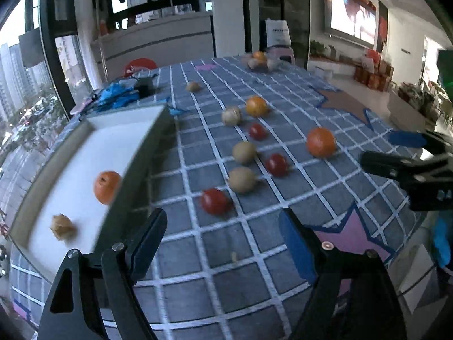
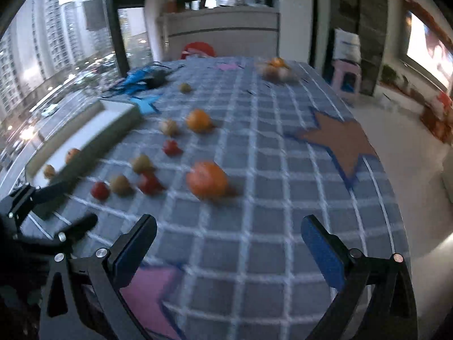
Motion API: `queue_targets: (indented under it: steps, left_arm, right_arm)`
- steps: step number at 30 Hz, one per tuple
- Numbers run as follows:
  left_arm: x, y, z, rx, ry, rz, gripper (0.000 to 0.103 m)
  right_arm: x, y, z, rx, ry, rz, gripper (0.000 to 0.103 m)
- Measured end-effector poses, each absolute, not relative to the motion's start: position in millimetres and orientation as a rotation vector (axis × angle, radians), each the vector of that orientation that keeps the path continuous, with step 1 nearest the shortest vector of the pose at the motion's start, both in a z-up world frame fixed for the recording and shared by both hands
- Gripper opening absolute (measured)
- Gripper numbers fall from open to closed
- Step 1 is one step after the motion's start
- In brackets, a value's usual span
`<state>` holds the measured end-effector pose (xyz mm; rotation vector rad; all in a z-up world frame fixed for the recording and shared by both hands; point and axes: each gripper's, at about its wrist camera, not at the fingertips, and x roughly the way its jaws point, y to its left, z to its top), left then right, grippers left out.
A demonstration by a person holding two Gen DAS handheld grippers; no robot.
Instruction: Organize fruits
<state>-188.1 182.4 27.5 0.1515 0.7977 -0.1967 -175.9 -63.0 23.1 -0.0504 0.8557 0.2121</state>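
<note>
My left gripper point(image 1: 223, 235) stands open and empty over the checked cloth, beside a white tray point(image 1: 99, 147). An orange point(image 1: 107, 187) and a brownish fruit point(image 1: 62, 226) lie in the tray. Just ahead lie a red tomato point(image 1: 215, 201), a brown round fruit point(image 1: 242, 180) and more fruit in a loose row. My right gripper point(image 2: 229, 235) is open and empty too, with a big orange point(image 2: 208, 180) lying on the cloth a little ahead of it. The tray point(image 2: 93, 130) and the left gripper point(image 2: 76, 204) are at its left; the picture is blurred.
A far pile of fruit point(image 1: 259, 59) sits near the table's back edge, and a small lone fruit point(image 1: 193, 86) lies mid-table. Blue gloves and a dark object point(image 1: 144, 85) lie behind the tray. The right gripper point(image 1: 388, 150) reaches in from the right. The table's right edge drops to the floor.
</note>
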Motion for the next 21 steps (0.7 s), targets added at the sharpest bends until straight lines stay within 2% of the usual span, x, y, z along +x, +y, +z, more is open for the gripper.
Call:
queue_targets:
  steps: [8, 21]
  left_arm:
    - [-193, 183, 20, 0.147, 0.819, -0.164, 0.084]
    - [-180, 188, 11, 0.133, 0.85, -0.131, 0.084]
  right_arm:
    - [-182, -87, -8, -0.019, 0.917, 0.18, 0.103]
    - [-179, -81, -19, -0.082, 0.875, 0.134, 0.103]
